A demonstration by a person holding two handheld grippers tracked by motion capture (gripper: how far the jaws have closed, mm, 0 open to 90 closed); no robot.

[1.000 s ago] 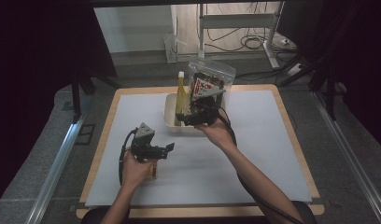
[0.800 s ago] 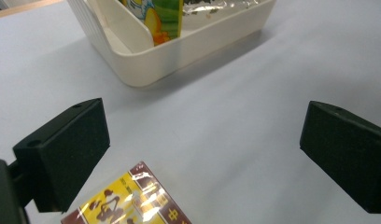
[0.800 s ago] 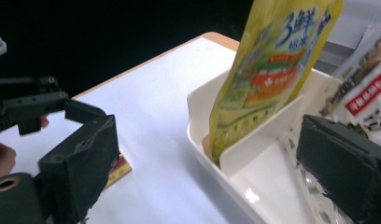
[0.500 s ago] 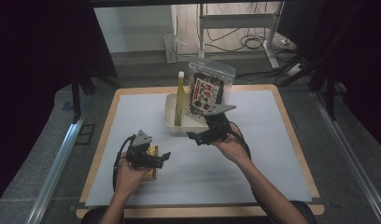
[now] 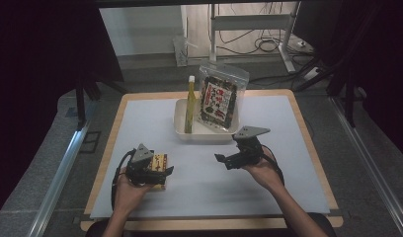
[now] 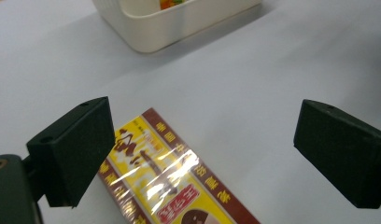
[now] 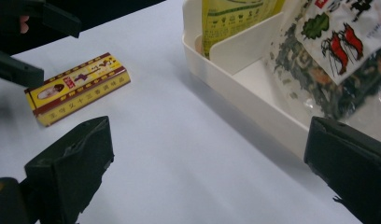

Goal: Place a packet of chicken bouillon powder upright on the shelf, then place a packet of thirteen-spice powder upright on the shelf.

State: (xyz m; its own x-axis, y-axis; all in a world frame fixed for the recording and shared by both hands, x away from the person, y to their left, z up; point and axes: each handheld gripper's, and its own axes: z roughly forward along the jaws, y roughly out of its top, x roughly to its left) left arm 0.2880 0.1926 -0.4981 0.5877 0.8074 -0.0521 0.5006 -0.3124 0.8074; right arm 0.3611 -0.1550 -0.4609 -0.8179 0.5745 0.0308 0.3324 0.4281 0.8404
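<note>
A yellow and red box (image 5: 159, 160) lies flat on the white mat at the near left. My left gripper (image 5: 160, 174) hovers over its near end, open; in the left gripper view the box (image 6: 170, 186) lies below and between the wide-apart jaws, untouched as far as I can tell. My right gripper (image 5: 228, 150) is open and empty, held above the mat just in front of the white tray (image 5: 182, 131). In the right gripper view the box (image 7: 79, 86) lies far left and the tray (image 7: 254, 98) at the right.
In the tray stand a tall yellow bottle (image 5: 190, 103) and a clear snack bag (image 5: 220, 98) with red print, split by a divider (image 7: 244, 44). The wooden table edge (image 5: 308, 143) frames the mat. Cables and a metal stand lie on the floor behind.
My right gripper has drawn back from the snack bag in the tray toward the near side, empty. The left gripper slid slightly nearer, uncovering the yellow box.
</note>
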